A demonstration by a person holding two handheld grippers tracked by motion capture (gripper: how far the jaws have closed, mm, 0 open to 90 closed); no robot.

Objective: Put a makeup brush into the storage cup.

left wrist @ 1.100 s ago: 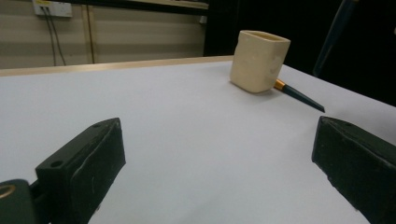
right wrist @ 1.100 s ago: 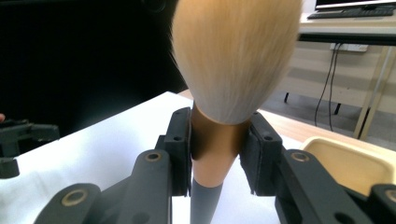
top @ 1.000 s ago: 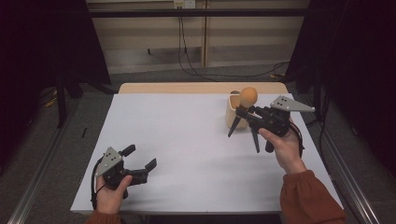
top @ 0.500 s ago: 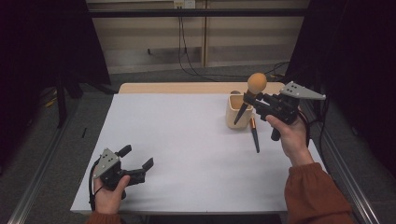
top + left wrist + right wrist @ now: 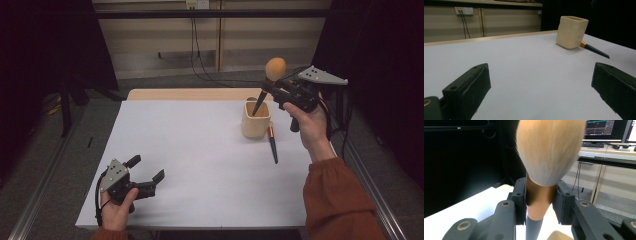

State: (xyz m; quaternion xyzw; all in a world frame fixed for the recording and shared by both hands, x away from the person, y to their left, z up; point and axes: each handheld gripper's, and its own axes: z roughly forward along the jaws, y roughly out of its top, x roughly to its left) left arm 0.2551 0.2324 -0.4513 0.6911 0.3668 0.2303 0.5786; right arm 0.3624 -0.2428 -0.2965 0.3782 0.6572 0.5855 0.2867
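Gripping a makeup brush (image 5: 267, 82) by its copper collar, right hand-held gripper (image 5: 274, 91) raised above the far right part of the white surface (image 5: 200, 150); jaws clamped on either side of the collar, seen close in the right gripper view (image 5: 540, 197). Brush tilted, orange-tan bristles uppermost, dark handle tip pointing down into the mouth of the cream cup (image 5: 256, 120). Second brush (image 5: 272, 144), dark-handled with an orange band, lying flat on the surface just beside the cup on its right. Left hand-held gripper (image 5: 147, 172) resting low at the near left corner of the surface, jaws wide apart and holding nothing, well apart from the cup (image 5: 571, 32).
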